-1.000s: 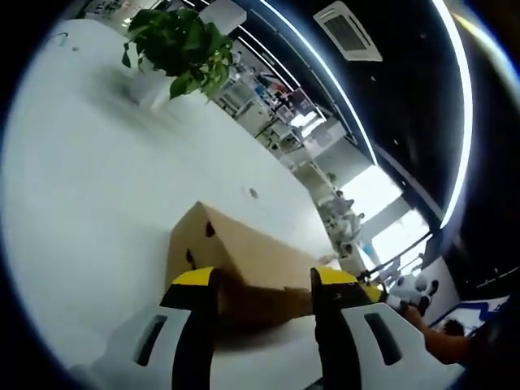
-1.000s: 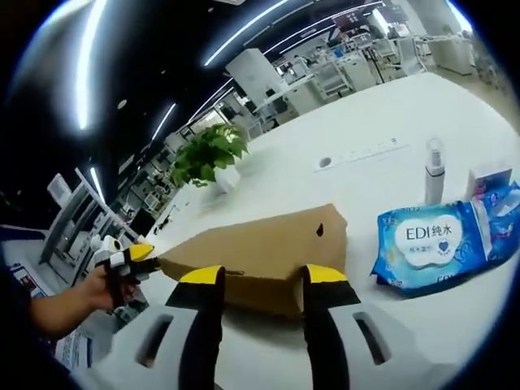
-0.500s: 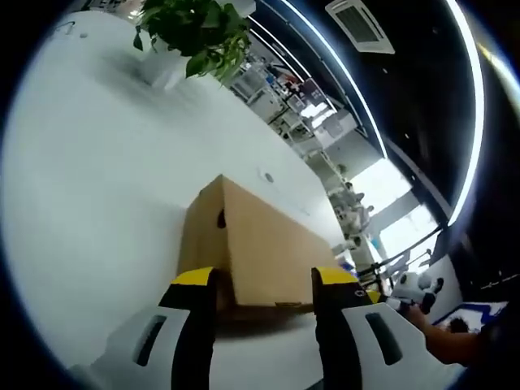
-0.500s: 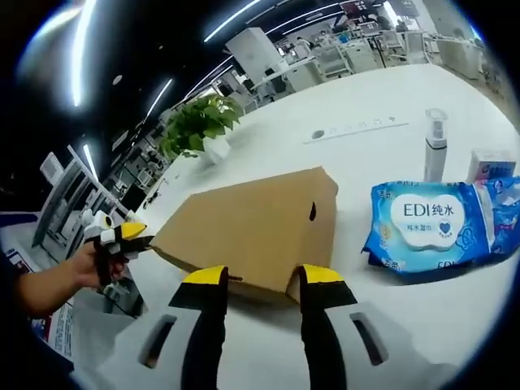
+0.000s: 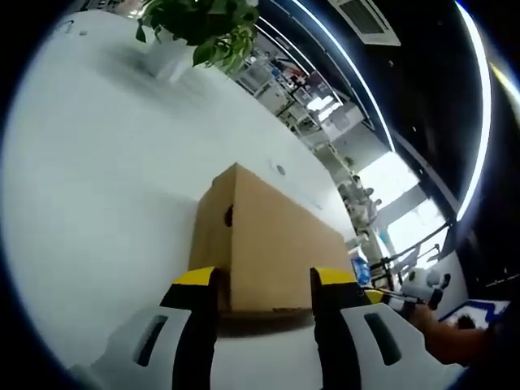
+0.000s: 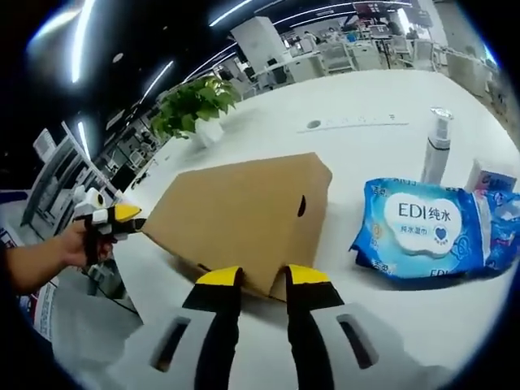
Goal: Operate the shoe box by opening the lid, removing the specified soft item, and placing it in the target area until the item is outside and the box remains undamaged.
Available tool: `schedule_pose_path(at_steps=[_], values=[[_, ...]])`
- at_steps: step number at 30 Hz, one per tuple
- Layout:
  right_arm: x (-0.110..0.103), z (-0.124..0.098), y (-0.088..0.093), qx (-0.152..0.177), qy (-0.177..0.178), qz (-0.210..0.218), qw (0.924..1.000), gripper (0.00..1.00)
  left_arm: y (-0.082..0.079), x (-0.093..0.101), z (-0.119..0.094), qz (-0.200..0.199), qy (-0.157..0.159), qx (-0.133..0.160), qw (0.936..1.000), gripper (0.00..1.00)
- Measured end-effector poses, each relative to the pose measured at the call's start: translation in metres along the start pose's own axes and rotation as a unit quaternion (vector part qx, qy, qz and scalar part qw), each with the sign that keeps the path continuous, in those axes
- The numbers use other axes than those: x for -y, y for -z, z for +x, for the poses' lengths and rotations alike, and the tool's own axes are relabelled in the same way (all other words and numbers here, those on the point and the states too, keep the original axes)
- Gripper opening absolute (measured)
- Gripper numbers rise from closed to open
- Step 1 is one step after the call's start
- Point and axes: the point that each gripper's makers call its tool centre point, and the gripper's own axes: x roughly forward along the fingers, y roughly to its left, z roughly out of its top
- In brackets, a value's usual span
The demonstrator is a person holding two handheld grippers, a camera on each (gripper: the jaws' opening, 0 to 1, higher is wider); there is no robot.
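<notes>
A brown cardboard shoe box (image 5: 268, 244) lies with its lid down on the white table (image 5: 89, 171). In the left gripper view, my left gripper (image 5: 264, 278) stands open at the box's near end, jaws wide on either side of it. In the right gripper view the box (image 6: 236, 211) fills the middle. My right gripper (image 6: 262, 278) has its jaws drawn in on the box's near lower corner, with cardboard filling the gap between them. The left gripper (image 6: 110, 218), in a person's hand, touches the box's far left corner. The right gripper (image 5: 390, 296) shows past the box's far end.
A blue pack of wet wipes (image 6: 426, 236) lies right of the box, with a spray bottle (image 6: 437, 142) and a small tissue box (image 6: 491, 175) behind it. A potted plant (image 6: 191, 101) stands farther back on the table. Office desks lie beyond.
My right gripper's jaws have narrowed from wide apart to close around the box's near corner. Both cameras have come closer to the box and look down on it more.
</notes>
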Motion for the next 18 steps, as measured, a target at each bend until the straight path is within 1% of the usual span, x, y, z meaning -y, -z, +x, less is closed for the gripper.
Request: schedule_pose_path(at_steps=[5, 7, 18], values=[[0.004, 0.005, -0.005, 0.003, 0.002, 0.003, 1.0000, 0.19, -0.004, 0.001, 0.007, 0.004, -0.002, 0.001, 1.0000, 0.47], [0.007, 0.006, -0.009, 0.005, 0.004, 0.002, 1.0000, 0.19, -0.006, 0.002, 0.011, 0.011, -0.004, 0.000, 0.9999, 0.47], [0.029, 0.017, -0.035, 0.010, 0.020, -0.008, 0.9997, 0.20, -0.021, 0.008, 0.036, 0.013, 0.006, -0.004, 0.9999, 0.47]])
